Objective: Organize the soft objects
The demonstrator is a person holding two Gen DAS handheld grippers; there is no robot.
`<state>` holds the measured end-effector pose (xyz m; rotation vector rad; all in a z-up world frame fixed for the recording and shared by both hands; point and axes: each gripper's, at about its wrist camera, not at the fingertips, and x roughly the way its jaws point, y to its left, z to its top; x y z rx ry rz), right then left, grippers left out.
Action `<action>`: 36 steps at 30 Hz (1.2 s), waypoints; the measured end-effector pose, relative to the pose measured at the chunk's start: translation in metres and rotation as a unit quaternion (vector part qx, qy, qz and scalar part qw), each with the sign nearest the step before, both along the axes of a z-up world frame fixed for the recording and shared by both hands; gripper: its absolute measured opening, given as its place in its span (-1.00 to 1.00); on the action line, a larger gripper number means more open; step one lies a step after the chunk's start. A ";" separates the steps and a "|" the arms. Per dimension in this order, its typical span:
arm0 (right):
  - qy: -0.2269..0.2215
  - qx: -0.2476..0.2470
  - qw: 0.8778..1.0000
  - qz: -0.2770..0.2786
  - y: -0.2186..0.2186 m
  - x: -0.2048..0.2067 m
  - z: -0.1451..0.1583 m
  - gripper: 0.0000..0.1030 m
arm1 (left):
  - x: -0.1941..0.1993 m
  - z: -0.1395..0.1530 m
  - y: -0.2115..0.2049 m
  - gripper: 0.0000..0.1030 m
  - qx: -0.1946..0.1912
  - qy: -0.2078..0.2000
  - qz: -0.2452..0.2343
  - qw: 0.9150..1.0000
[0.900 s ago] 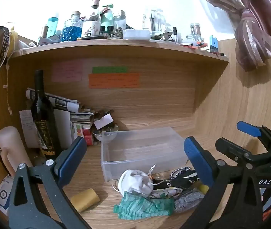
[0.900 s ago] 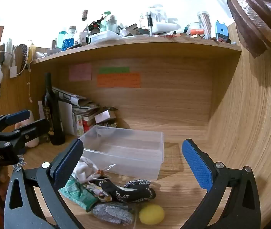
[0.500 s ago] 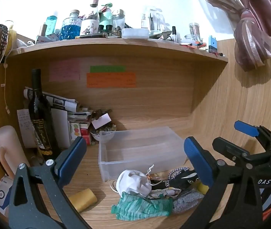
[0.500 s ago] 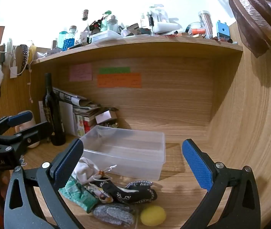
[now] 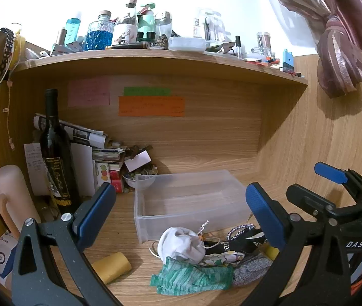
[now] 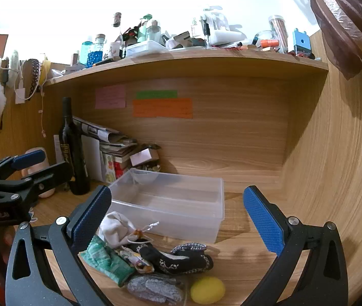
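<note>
Left gripper [image 5: 181, 211]: jaws held wide apart, nothing clamped. Right gripper [image 6: 177, 216]: likewise spread, nothing gripped. Both are poised above desk [image 6: 244, 255], apparently so pile can be approached from either side.

Soft objects are heaped just in front of clear bin [image 6: 170, 204]: white pouch [image 5: 181, 242], green cloth [image 5: 191, 276], black patterned sock [image 6: 178, 257], grey sock [image 6: 153, 288], yellow ball [image 6: 207, 290]. Yellow foam roll [image 5: 112, 267] is set apart, left of heap.

Bin is seen empty, judged intended destination; nothing sorted yet.

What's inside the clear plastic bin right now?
Nothing visible: through the clear plastic bin only its bare floor shows. The soft pile, including the white drawstring pouch, sits on the desk in front of it. Nothing hides the interior.
</note>
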<state>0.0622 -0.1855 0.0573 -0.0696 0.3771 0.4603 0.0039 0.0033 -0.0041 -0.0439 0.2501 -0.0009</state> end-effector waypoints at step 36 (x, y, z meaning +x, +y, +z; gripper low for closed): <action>0.000 0.002 1.000 0.001 0.003 0.003 0.002 1.00 | 0.003 -0.002 0.003 1.00 -0.006 0.004 -0.003 1.000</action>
